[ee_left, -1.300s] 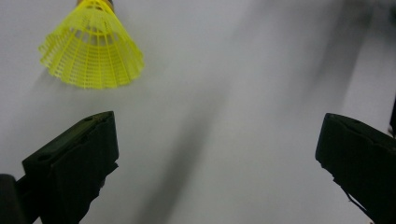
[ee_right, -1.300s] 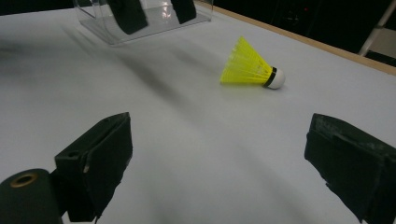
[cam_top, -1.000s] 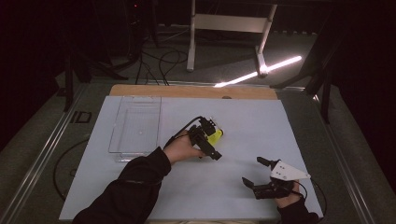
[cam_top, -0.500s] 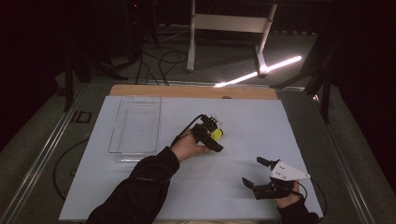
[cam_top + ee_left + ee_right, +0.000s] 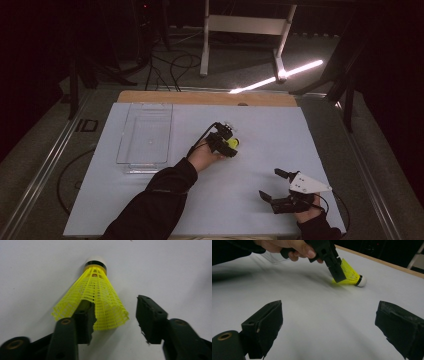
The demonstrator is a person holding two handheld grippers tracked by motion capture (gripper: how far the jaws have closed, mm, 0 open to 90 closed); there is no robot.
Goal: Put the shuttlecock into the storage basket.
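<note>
Shuttlecock: the yellow shuttlecock lies on its side on the white table, near the middle, cork end pointing away from your left hand; the clear tray sits well apart to its left in the high view

Left gripper: your left gripper is spread wide; one jaw sits inside the open mouth of the mesh skirt, the other stands clear beside it; nothing is gripped yet

Right gripper: your right gripper rests at the near right of the table, jaws parted and holding nothing, well apart from the shuttlecock

Risk, skirt: if you close now, I judge you pinch a single wall of thin mesh; that could crumple or tear the skirt, or let it slip out on the lift

Risk, roll: the shuttlecock is light and round; a nudge from the outer jaw could roll or skid it away before the grip sets

Risk, cable: your left cable trails just behind the hand; a quick swing towards the tray could snag it

Edges: the tray's near rim is the lip to clear; the table's far wooden edge lies beyond

Open room: bare table runs between shuttlecock and tray, and between your two hands
</note>
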